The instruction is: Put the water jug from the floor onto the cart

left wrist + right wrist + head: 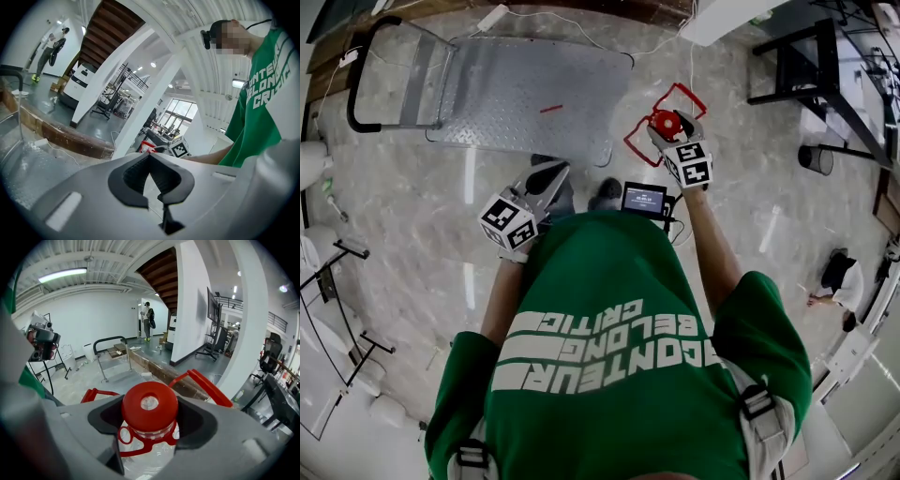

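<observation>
Snugly, right jaws round water jug [150, 405]

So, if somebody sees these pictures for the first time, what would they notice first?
The red cap of the water jug, clamped in the right tool, stands out first, in the middle of the right gripper view. The person's green shirt fills the lower head view, with the grey metal cart at its upper left.
</observation>
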`<state>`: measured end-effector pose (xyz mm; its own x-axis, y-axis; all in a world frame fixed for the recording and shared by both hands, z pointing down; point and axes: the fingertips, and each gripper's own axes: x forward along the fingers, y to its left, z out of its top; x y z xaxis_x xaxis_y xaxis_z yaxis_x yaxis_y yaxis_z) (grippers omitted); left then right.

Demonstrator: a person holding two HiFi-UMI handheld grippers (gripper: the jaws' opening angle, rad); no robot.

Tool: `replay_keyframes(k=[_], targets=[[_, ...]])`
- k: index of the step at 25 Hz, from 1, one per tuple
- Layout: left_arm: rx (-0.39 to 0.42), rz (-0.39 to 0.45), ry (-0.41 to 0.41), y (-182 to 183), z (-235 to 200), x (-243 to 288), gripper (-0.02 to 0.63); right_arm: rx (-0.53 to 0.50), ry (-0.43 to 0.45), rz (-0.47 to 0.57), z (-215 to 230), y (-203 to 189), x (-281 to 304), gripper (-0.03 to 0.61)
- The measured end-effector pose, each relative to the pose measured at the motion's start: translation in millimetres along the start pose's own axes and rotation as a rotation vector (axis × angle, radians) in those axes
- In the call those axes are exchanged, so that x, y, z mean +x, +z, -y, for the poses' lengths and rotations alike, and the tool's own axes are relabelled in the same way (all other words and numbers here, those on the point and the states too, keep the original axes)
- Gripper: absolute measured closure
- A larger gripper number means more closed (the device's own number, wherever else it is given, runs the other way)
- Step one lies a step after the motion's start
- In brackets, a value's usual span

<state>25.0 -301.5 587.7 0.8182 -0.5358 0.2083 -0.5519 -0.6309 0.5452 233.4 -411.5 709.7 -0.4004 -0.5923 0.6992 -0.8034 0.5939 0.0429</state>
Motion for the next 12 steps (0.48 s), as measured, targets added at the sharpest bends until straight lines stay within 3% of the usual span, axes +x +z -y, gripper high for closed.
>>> replay_keyframes(k=[12], targets=[[-0.022, 0.065, 0.062, 52.8, -87.6, -43.7, 0.604, -0.059, 0.104, -0.086, -58.7, 52.4, 87.0, 0.278]])
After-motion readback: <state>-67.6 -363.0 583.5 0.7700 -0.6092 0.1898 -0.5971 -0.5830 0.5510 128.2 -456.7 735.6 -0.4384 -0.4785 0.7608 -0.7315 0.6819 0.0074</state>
